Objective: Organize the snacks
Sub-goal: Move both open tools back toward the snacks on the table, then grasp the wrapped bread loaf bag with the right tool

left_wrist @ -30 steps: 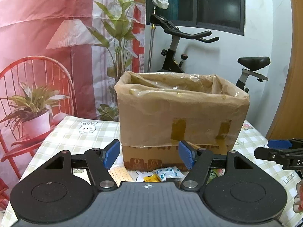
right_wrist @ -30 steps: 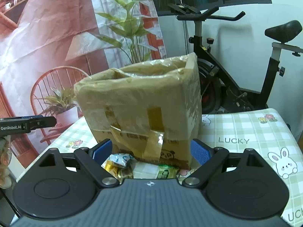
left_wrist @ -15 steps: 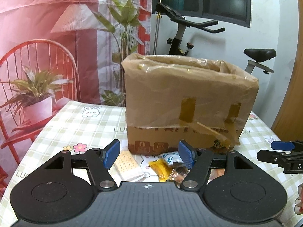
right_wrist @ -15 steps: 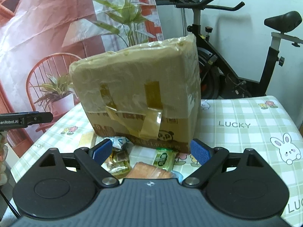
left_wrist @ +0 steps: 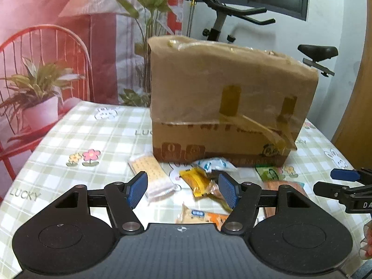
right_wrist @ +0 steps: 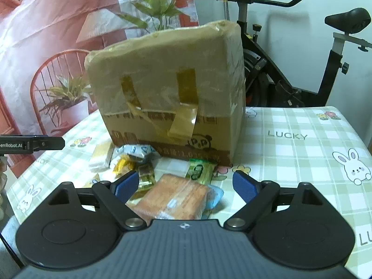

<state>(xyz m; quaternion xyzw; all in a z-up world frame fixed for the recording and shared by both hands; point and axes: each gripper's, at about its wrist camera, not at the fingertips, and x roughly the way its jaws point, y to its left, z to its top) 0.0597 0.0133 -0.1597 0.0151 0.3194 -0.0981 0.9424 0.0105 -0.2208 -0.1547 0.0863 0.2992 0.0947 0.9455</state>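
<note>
A taped cardboard box point(left_wrist: 230, 107) stands on the checked tablecloth; it also shows in the right wrist view point(right_wrist: 167, 97). Several snack packets lie in front of it: a cracker pack point(left_wrist: 151, 176), a yellow packet point(left_wrist: 196, 181), a white-blue packet point(left_wrist: 214, 164), a green packet point(right_wrist: 200, 171) and a large orange pack point(right_wrist: 176, 197). My left gripper point(left_wrist: 183, 191) is open and empty above the yellow packet. My right gripper point(right_wrist: 186, 184) is open and empty above the orange pack.
The tablecloth point(right_wrist: 302, 153) runs off to the right. An exercise bike point(right_wrist: 279, 65) stands behind the table. A red chair and plant backdrop point(left_wrist: 41, 81) hangs on the left. The other gripper shows at each view's edge point(left_wrist: 344, 186).
Both grippers have moved back and lower from the box. More snack packets have come into view between the fingers. The jaws stay open.
</note>
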